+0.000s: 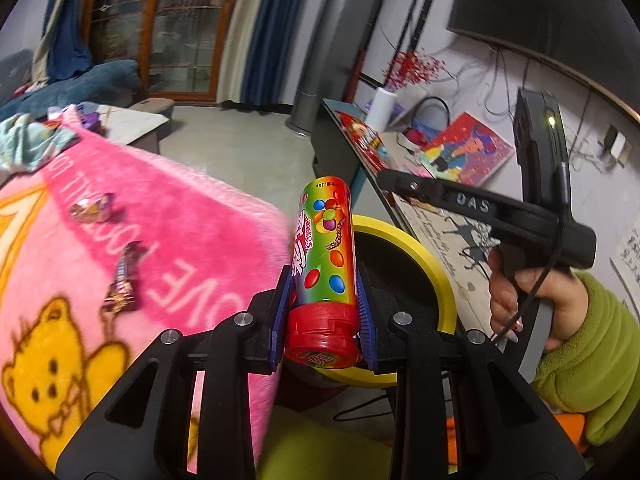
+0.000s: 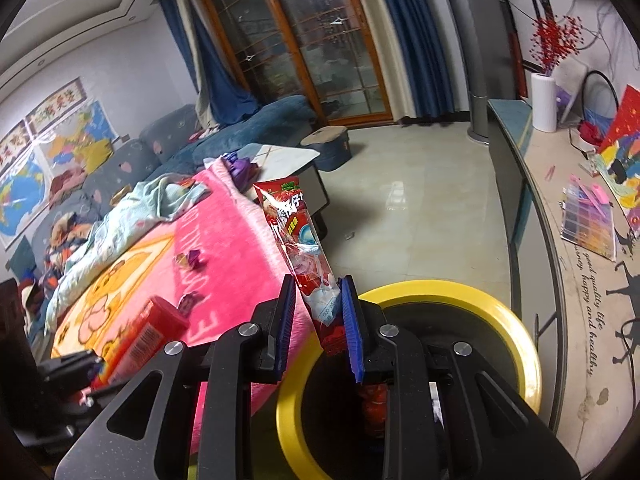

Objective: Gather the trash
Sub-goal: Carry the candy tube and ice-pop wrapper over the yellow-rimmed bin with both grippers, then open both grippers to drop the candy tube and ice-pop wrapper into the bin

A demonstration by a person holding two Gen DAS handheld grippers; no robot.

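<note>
My left gripper [image 1: 323, 312] is shut on a colourful candy tube [image 1: 326, 256] with a red cap, held upright at the edge of the pink blanket [image 1: 168, 248], beside the yellow-rimmed bin [image 1: 424, 256]. My right gripper [image 2: 318, 316] has its jaws parted. A red strawberry snack wrapper [image 2: 296, 232] leans against its right finger above the bin's yellow rim [image 2: 516, 332]; it is not squeezed between both pads. Two small candy wrappers [image 1: 120, 280] lie on the blanket. The right gripper's body [image 1: 480, 208] shows in the left view, over the bin.
A long cabinet [image 2: 560, 216] with books, a paper roll [image 2: 543, 102] and clutter runs along the right. A blue sofa [image 2: 256, 120], a light cloth [image 2: 132, 216] and a low table [image 2: 288, 160] lie beyond the blanket. Tiled floor [image 2: 408, 200] lies between.
</note>
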